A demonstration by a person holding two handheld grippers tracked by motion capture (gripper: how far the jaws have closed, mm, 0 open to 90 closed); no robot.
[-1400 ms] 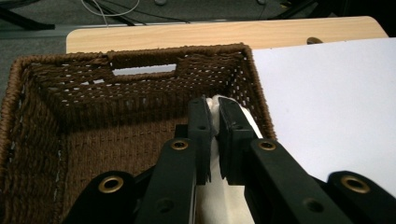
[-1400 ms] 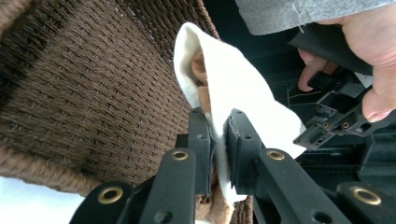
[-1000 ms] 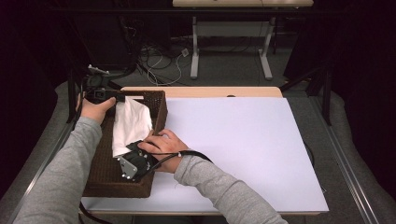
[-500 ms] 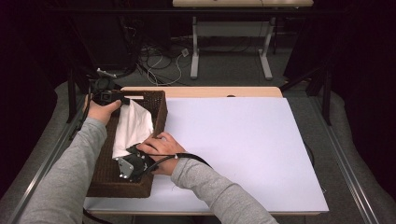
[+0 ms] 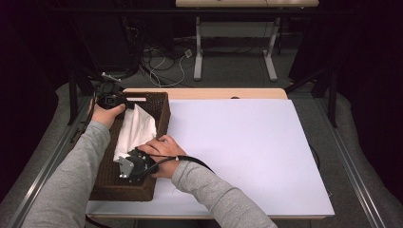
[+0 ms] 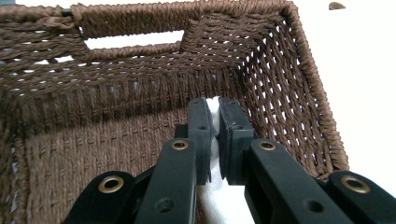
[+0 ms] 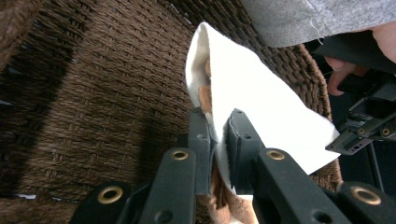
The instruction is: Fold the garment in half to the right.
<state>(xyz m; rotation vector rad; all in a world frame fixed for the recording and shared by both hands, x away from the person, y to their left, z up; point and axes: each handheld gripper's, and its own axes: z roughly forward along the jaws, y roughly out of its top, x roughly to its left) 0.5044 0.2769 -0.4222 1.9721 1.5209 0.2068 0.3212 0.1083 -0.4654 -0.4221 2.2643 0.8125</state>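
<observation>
Since the earlier frames your left hand has sunk a bit at the far end of the basket (image 5: 161,118), so the cloth (image 5: 135,133) now slopes lower into it; right hand has barely shifted.

Near end first: your right gripper (image 5: 129,166) sits inside the basket's near half, w/ your right hand (image 5: 161,152) curled over it and forearm coming in from the table's near edge. In the right gripper view its jaws are pinched narrow on the cloth (image 7: 261,112), which rises between them; a tan-brown underside shows at the fold.

Farther on, the cloth spans the basket's length along its middle, basket itself at the table's left edge, reaching the far-left corner.

Far end: your left gripper (image 5: 111,100) is at the basket's far wall, left hand (image 5: 107,114) behind it, sleeve running along the left rim. Left gripper view shows those jaws nearly closed on a white cloth edge (image 6: 214,116), pointing toward the woven wall w/ the handle slot.

Handling, my read: the cloth is light, soft, floppy, not fragile. It'll sag between grips, so hold at opposite edges or corners and keep it taut; a thin edge pinch could slip.
</observation>
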